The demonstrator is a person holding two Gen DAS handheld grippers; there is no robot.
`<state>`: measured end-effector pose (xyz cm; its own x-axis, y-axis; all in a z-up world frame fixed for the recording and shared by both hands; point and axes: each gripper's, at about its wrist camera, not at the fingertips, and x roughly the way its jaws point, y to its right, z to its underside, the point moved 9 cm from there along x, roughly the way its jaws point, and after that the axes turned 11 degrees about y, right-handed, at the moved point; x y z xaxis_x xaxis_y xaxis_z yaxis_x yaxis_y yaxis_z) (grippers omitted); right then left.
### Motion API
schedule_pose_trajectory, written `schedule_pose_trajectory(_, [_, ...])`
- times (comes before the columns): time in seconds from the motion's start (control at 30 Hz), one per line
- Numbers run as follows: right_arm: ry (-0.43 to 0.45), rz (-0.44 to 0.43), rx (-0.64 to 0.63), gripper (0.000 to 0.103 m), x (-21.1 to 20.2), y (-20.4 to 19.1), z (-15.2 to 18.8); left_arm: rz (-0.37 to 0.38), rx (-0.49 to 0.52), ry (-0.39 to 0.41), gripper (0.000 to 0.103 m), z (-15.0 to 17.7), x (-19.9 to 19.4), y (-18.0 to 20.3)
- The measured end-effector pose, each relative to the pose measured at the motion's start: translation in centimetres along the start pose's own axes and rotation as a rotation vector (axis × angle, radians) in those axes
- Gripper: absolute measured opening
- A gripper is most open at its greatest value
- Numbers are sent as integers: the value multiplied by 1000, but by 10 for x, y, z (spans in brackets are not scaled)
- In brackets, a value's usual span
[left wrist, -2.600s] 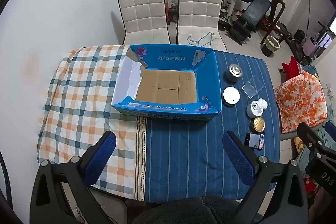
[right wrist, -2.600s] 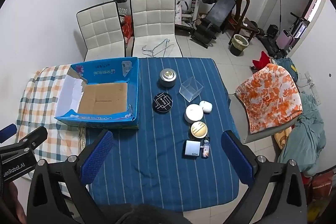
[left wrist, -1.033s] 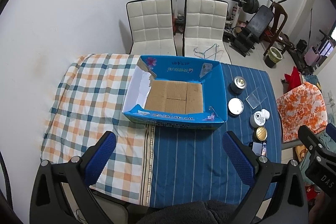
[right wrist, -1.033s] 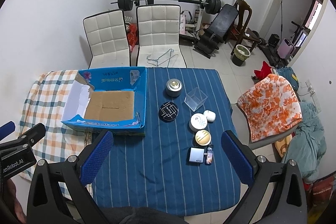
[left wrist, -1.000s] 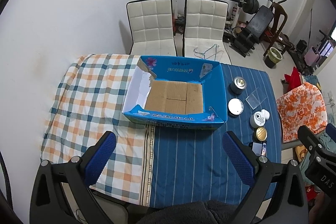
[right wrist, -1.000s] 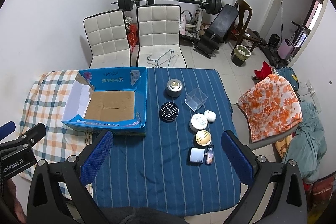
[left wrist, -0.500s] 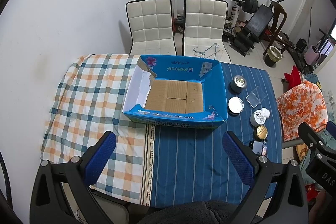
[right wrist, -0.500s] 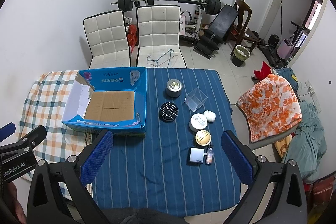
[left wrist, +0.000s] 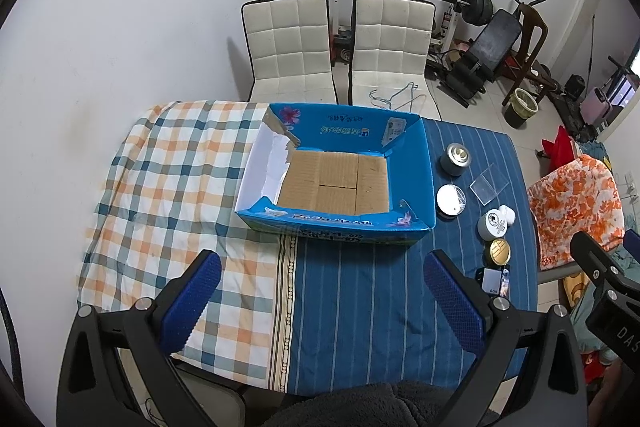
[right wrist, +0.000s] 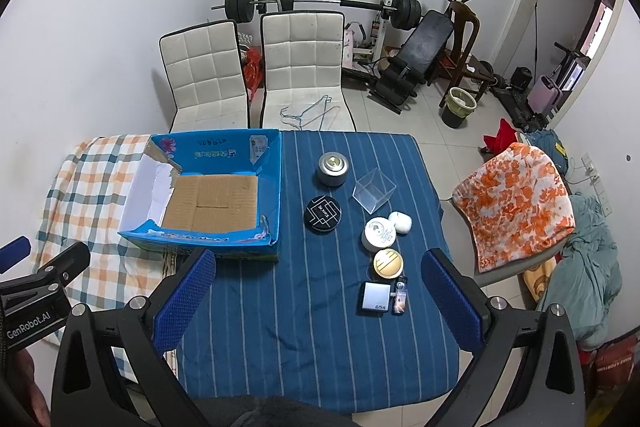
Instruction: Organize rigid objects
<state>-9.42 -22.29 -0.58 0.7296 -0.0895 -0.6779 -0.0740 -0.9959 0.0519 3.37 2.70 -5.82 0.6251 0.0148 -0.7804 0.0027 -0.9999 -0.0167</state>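
You have not started sorting yet: the blue box (right wrist: 208,195) near the table's far left edge holds nothing. Your left gripper (left wrist: 320,301) and right gripper (right wrist: 316,301) both hang wide apart and empty above the near edge. The tins (right wrist: 333,169), jars (right wrist: 379,235) and small cases (right wrist: 376,298) all wait along the right side of the blue cloth (right wrist: 304,327).

grey charger (left wrist: 491,284) half behind fingers (left wrist: 452,303) | label perhaps illegible
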Motion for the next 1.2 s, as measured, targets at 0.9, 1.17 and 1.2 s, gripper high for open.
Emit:
schedule_pose_trajectory(0.9, [-251,129,165,103,151,119,34,127,155,-79,103,-27,126,107])
schedule_pose_trajectory(1.17, [-413,24,-60,103,352,148,29,37,240,-245,103,-32,253,195])
schedule_pose_trajectory(1.2, [-437,14,-98,103,372,147,31,17,239,-268,103,-29,268,201])
